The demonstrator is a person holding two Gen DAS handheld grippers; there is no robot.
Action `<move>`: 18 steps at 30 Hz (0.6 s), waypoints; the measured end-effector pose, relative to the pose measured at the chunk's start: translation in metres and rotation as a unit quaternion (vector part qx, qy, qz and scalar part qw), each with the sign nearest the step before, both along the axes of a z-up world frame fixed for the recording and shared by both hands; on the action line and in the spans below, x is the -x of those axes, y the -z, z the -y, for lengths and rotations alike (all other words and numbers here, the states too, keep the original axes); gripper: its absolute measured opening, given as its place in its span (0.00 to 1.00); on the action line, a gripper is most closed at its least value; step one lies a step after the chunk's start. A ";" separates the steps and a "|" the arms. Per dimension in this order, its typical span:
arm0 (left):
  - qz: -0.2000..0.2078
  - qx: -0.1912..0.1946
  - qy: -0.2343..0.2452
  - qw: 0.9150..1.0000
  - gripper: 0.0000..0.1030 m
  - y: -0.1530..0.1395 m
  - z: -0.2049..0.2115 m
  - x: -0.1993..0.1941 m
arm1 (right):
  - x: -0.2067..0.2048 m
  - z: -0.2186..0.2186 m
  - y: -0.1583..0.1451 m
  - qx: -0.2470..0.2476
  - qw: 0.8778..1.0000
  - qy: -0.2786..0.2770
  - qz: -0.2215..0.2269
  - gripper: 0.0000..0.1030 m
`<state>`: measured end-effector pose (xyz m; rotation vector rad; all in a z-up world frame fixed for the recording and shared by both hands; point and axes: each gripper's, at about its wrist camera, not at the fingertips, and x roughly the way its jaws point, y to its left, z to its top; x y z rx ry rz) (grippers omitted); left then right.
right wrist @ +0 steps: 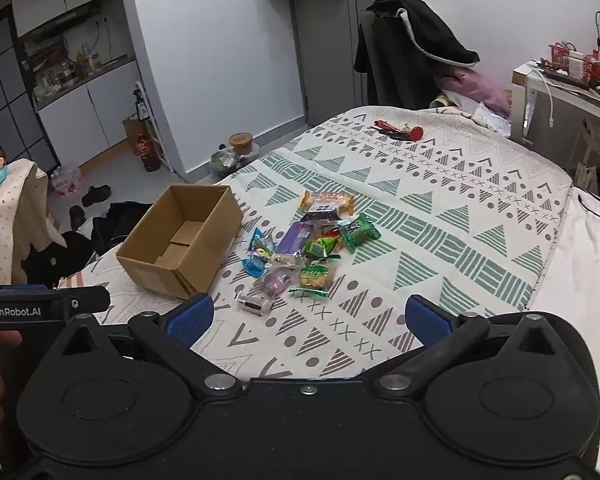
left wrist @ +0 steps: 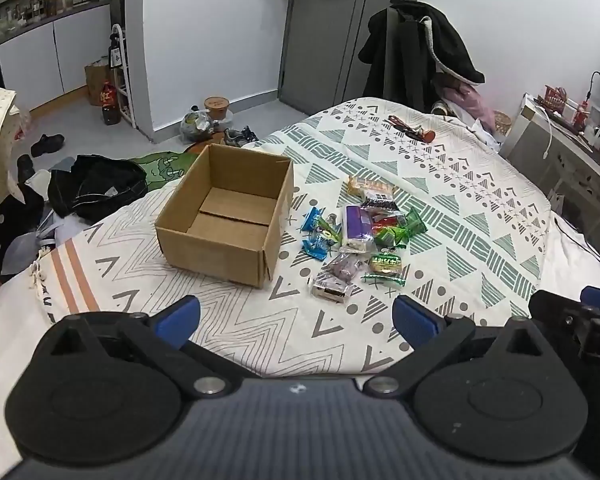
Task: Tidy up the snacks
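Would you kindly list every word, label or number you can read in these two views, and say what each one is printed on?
"GenRobot.AI": white print on the side of the left gripper, seen at the left edge of the right wrist view.
Snack wrappers on the bedspread: printing present, too small and blurred to read.
Red-labelled bottle on the floor: label unreadable.
Cardboard box: no text visible.

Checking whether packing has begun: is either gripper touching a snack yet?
Apart. In both wrist views, left gripper and right gripper hover open, bedspread showing before the snack pile.
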<state>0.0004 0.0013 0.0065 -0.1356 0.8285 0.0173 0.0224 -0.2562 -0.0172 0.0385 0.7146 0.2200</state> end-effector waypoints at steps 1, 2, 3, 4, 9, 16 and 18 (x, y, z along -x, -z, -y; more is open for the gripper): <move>0.001 0.000 0.001 1.000 0.99 0.000 0.001 0.000 | -0.001 -0.001 -0.002 0.002 1.000 0.001 -0.001 1.00; 0.001 -0.001 0.003 1.000 0.99 -0.001 0.001 0.000 | -0.001 -0.001 -0.002 0.002 1.000 0.002 0.000 1.00; 0.000 -0.002 0.003 1.000 0.99 -0.001 0.002 0.000 | -0.002 -0.001 -0.002 0.002 1.000 0.003 0.000 1.00; -0.001 -0.003 0.004 1.000 0.99 -0.001 0.002 0.000 | -0.002 -0.001 -0.002 0.002 1.000 0.003 0.000 1.00; 0.000 -0.006 0.002 1.000 0.99 0.000 0.002 0.001 | -0.001 -0.001 -0.003 0.002 1.000 0.004 0.003 1.00; -0.001 -0.009 -0.004 1.000 0.99 -0.003 0.002 0.002 | 0.000 0.001 -0.002 0.006 1.000 0.010 0.002 1.00; -0.001 -0.011 -0.006 1.000 0.99 -0.003 0.002 0.002 | 0.000 0.001 -0.002 0.009 1.000 0.013 0.003 1.00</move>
